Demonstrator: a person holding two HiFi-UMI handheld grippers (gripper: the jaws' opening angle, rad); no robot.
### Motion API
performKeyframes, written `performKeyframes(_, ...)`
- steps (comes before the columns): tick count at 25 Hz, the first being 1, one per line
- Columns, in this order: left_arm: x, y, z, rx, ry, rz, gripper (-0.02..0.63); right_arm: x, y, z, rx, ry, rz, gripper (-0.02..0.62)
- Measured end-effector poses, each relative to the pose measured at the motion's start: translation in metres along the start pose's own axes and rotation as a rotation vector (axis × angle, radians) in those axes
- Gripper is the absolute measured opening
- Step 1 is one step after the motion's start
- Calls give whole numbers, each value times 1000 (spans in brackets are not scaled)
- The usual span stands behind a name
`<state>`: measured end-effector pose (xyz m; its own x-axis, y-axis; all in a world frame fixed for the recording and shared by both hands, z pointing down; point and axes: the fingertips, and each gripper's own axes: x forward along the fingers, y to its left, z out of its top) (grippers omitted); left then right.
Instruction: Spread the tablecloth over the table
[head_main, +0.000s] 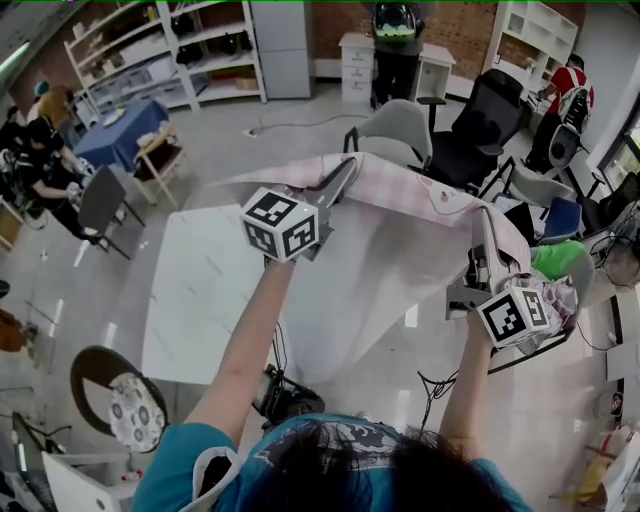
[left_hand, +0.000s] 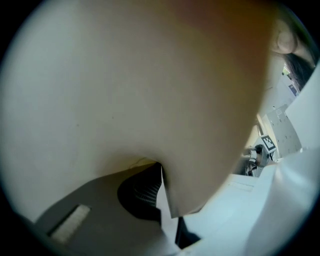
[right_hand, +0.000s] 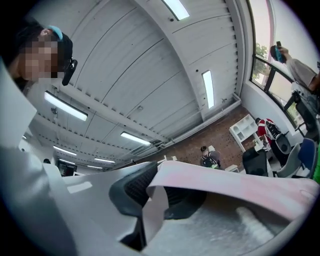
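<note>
The cloth (head_main: 400, 250), pink check on one side and pale on the other, is held up in the air by its far edge and hangs as a wide sheet toward 6 o'clock. This far edge is stretched between the two tools. The left gripper (head_main: 343, 178) pinches one end, and from there the edge runs toward 4 o'clock to the right gripper (head_main: 487, 228), which pinches the other end. In the left gripper view the pale cloth (left_hand: 150, 85) fills almost all the picture, and its edge goes down between the jaws of the left gripper (left_hand: 162, 192), which are narrow and closed on it. In the right gripper view a pink fold of the cloth (right_hand: 230, 182) comes in from 3 o'clock and is clamped in the narrow jaws of the right gripper (right_hand: 150, 200). The white table (head_main: 200, 290) shows at 8 o'clock of the left gripper; the cloth hides its right part. Beyond the cloth, at 12 o'clock, stand a grey chair (head_main: 395, 120) and a black chair (head_main: 485, 125)
</note>
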<state>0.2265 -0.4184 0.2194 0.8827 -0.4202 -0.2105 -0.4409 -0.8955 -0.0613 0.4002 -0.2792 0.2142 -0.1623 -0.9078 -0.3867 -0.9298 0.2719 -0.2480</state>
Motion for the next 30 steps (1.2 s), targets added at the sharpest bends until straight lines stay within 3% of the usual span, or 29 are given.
performKeyframes(3,-3,37,32,91,-19,2,35,39,21,5,4,-30,39,34)
performKeyframes(8,-9,99,89,347,9,12,40,110,52,3,11,-54,88,43)
performKeyframes(12,-32,163,107,444,62,78,38,175,81,-23,29,-42,153,43)
performKeyframes(15,-60,223,121,443,70,133,37,228,120,-42,10,-25,223,43)
performKeyframes(20,-117,317,127,365,65,239,37,309,183,-81,-20,47,318,43)
performKeyframes(25,-169,387,107,327,107,326,37,367,225,-128,-29,126,396,43)
performKeyframes(30,-212,437,87,312,145,363,40,408,259,-172,-14,174,472,43)
